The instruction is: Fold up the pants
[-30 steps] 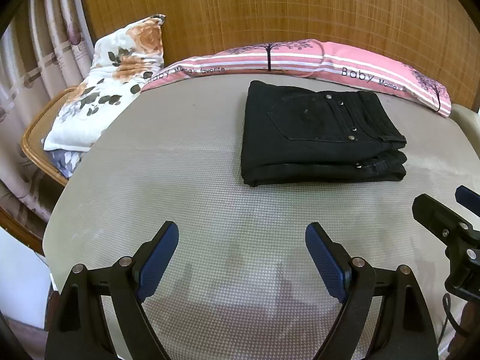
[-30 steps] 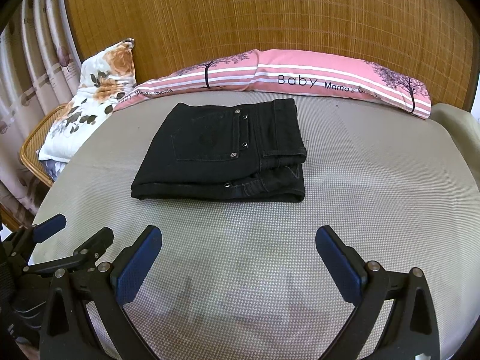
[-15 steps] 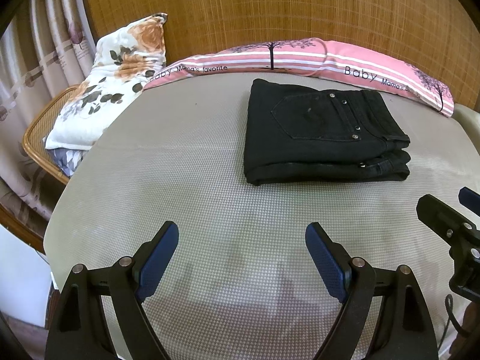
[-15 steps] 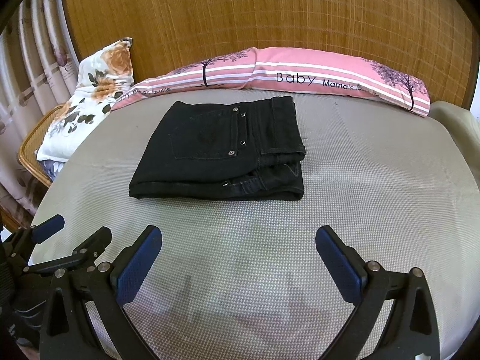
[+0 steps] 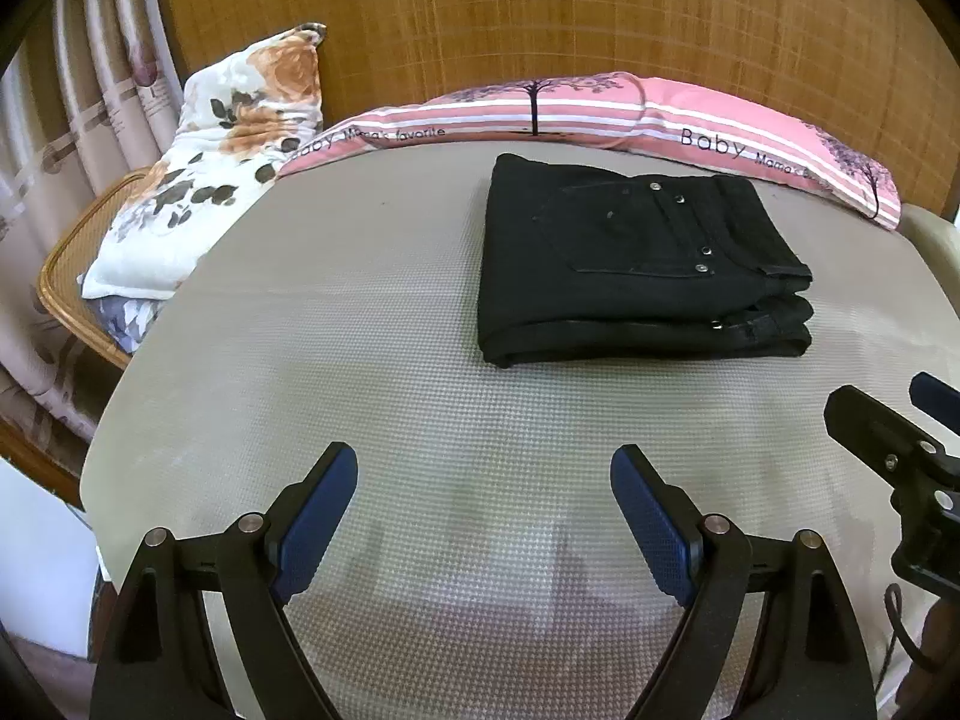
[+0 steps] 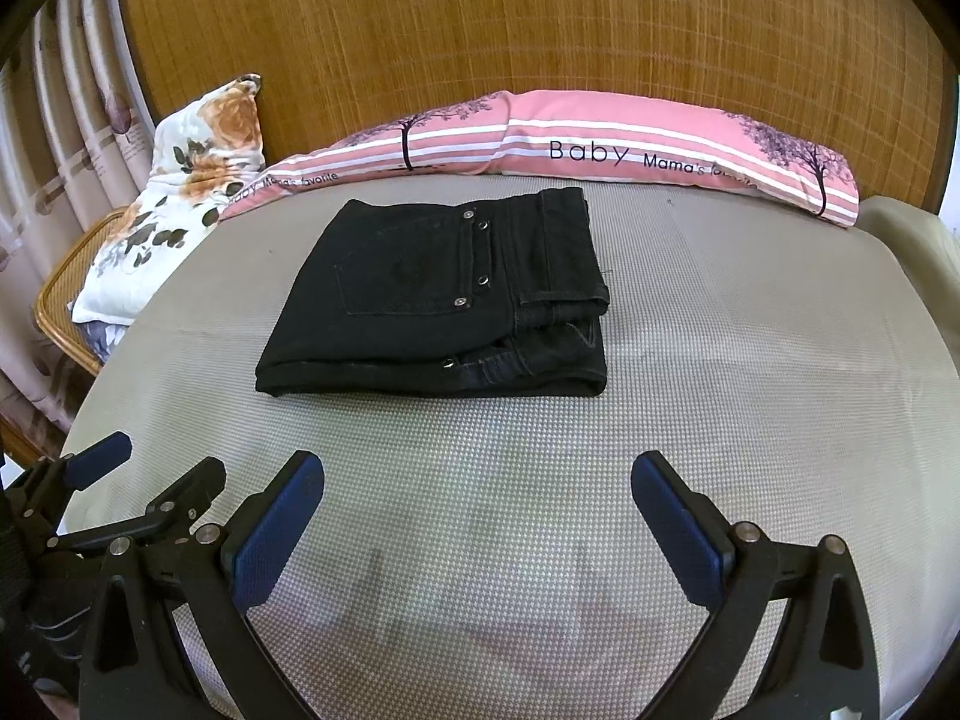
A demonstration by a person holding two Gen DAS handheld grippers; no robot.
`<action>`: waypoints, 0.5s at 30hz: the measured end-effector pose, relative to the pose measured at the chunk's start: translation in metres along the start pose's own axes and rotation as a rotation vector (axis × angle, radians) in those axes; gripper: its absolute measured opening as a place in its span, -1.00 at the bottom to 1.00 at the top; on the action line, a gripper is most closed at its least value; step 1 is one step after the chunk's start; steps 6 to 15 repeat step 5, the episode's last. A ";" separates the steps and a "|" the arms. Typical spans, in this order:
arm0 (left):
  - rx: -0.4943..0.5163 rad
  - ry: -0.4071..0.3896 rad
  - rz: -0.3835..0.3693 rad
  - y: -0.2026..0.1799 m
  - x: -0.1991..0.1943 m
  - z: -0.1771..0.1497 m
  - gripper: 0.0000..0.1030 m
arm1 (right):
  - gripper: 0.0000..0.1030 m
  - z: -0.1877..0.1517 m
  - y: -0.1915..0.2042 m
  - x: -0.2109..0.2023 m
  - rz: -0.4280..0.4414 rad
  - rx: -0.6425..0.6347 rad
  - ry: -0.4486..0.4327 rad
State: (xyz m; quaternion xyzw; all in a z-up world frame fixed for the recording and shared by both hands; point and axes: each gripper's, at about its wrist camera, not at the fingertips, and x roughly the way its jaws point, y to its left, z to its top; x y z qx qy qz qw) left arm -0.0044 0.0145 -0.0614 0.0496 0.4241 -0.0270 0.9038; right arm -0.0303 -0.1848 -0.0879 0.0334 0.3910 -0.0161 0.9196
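The black pants lie folded into a compact stack on the grey mattress, back pocket and rivets on top. They also show in the right wrist view. My left gripper is open and empty, well short of the stack, over the mattress's near part. My right gripper is open and empty, also short of the stack. The right gripper shows at the right edge of the left wrist view, and the left gripper at the lower left of the right wrist view.
A long pink striped pillow lies along the woven headboard. A floral pillow leans at the far left over a rattan chair. Curtains hang on the left. The mattress edge drops off at left.
Both grippers have drawn back slightly from the folded pants and stay open. The pants have not moved.
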 end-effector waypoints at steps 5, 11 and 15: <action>0.004 0.007 -0.005 -0.002 0.000 0.000 0.68 | 0.98 0.000 -0.001 -0.001 0.001 0.007 0.002; 0.004 0.007 -0.005 -0.002 0.000 0.000 0.68 | 0.98 0.000 -0.001 -0.001 0.001 0.007 0.002; 0.004 0.007 -0.005 -0.002 0.000 0.000 0.68 | 0.98 0.000 -0.001 -0.001 0.001 0.007 0.002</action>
